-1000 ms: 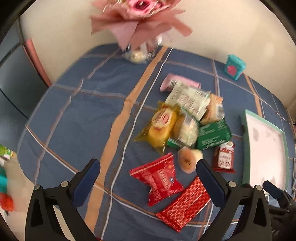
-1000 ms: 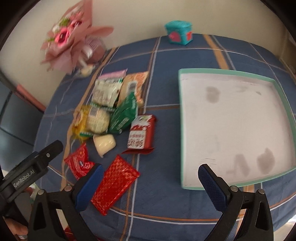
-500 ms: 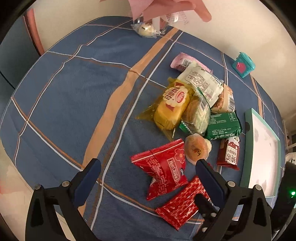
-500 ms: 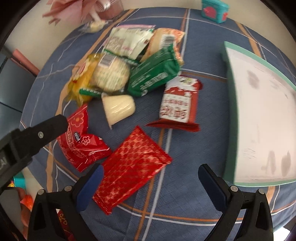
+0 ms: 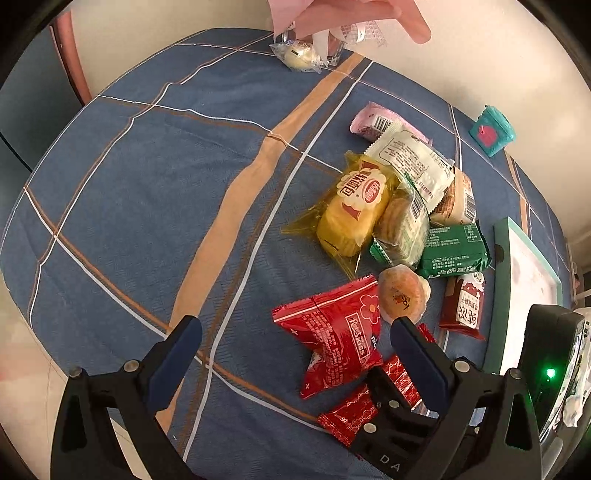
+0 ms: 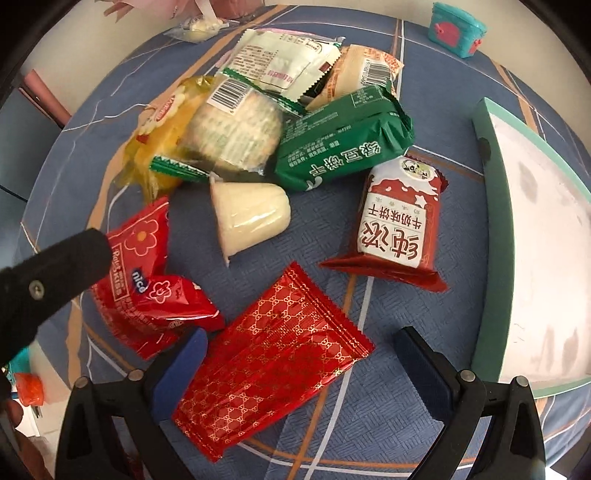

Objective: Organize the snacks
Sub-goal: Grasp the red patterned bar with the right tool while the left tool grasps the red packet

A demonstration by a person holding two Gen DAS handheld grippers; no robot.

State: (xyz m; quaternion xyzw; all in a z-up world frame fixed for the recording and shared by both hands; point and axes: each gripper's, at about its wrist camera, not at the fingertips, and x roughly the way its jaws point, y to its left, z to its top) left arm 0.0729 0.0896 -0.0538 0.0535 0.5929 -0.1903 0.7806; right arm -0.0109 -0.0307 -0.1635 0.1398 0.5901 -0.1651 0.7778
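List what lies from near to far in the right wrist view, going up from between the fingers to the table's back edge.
Flat red foil packet with gold pattern → pale jelly cup lying on its side → round cake in a clear green-edged wrapper → white sachet with printed text → small clear-wrapped sweet at the back edge.

Left wrist view: higher, angled down across worktop (image 5: pixel 147 184). Right wrist view: lower, nearer, facing down. Both share snack pile (image 5: pixel 399 221) (image 6: pixel 280 122) and tray (image 5: pixel 524 280) (image 6: pixel 495 258).
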